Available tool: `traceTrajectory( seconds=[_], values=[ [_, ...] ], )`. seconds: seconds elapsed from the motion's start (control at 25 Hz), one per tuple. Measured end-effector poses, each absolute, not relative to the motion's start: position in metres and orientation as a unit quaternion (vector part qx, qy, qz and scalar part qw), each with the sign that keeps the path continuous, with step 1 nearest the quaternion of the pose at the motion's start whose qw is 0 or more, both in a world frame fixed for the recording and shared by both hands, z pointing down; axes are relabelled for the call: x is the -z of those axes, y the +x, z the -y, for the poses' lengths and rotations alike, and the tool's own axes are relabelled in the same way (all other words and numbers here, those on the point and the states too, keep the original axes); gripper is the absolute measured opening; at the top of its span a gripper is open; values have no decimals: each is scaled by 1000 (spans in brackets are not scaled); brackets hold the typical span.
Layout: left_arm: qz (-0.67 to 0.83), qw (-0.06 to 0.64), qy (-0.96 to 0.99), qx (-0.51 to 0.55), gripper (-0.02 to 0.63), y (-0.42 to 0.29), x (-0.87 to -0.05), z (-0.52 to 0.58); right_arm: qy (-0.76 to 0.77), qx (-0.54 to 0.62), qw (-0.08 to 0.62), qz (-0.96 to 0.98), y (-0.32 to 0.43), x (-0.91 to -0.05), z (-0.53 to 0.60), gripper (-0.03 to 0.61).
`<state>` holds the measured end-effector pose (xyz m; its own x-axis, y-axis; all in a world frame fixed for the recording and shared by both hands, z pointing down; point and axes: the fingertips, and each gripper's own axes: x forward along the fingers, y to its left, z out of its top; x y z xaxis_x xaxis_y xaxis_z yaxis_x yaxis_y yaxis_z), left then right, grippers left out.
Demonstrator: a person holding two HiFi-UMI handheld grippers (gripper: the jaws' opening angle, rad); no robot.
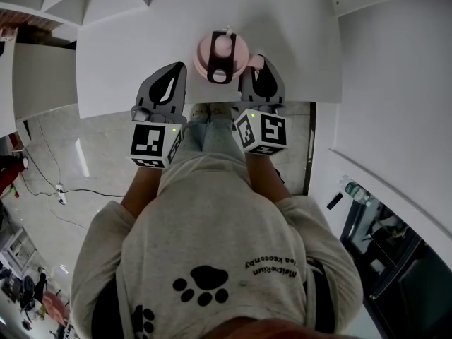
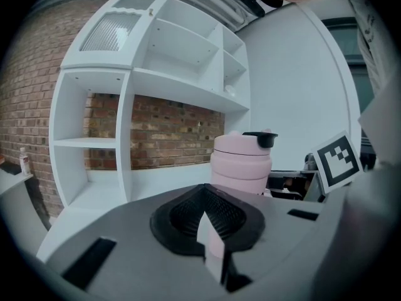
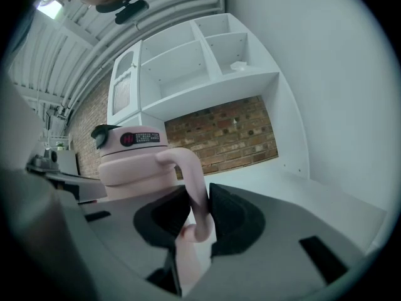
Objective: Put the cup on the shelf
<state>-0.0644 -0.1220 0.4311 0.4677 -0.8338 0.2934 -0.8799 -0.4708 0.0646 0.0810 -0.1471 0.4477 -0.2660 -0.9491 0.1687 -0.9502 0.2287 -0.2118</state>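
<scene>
A pink cup [image 1: 222, 54] with a dark lid spout and a side handle is upright over the white shelf counter [image 1: 134, 41]. My right gripper [image 1: 261, 68] is at its right side, shut on the cup's handle [image 3: 192, 184], which runs down between the two dark pads. In the right gripper view the cup's body [image 3: 133, 162] rises just left of the right gripper [image 3: 199, 215]. My left gripper [image 1: 171, 73] is shut and empty, a little left of the cup [image 2: 241, 162]. Whether the cup rests on the counter I cannot tell.
A white shelf unit [image 2: 156, 80] with open compartments and a brick back wall [image 2: 163, 137] stands ahead. A white side panel [image 1: 395, 83] borders the counter at the right. Cables lie on the floor [image 1: 63, 189] at the left.
</scene>
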Motion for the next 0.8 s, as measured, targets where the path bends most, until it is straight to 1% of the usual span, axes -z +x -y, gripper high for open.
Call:
traceTrajectory(
  seconds=[0.2, 0.28, 0.36, 0.48, 0.64, 0.8],
  values=[
    [490, 76, 864, -88, 12, -57, -411, 124, 608, -131, -3, 783, 87, -429, 157, 97],
    [478, 72, 872, -75, 103, -53, -403, 125, 610, -129, -6, 782, 89, -422, 159, 97],
    [462, 67, 881, -70, 104, -48, -396, 124, 611, -129, -9, 781, 91, -415, 162, 97],
    [421, 75, 901, -71, 172, -34, -394, 123, 610, -126, -16, 782, 93, -402, 168, 97],
    [380, 75, 917, -92, 209, -21, -393, 125, 606, -111, -26, 787, 91, -380, 177, 97],
    [364, 64, 925, -91, 215, -15, -381, 134, 603, -107, -39, 790, 89, -358, 184, 97]
  ],
)
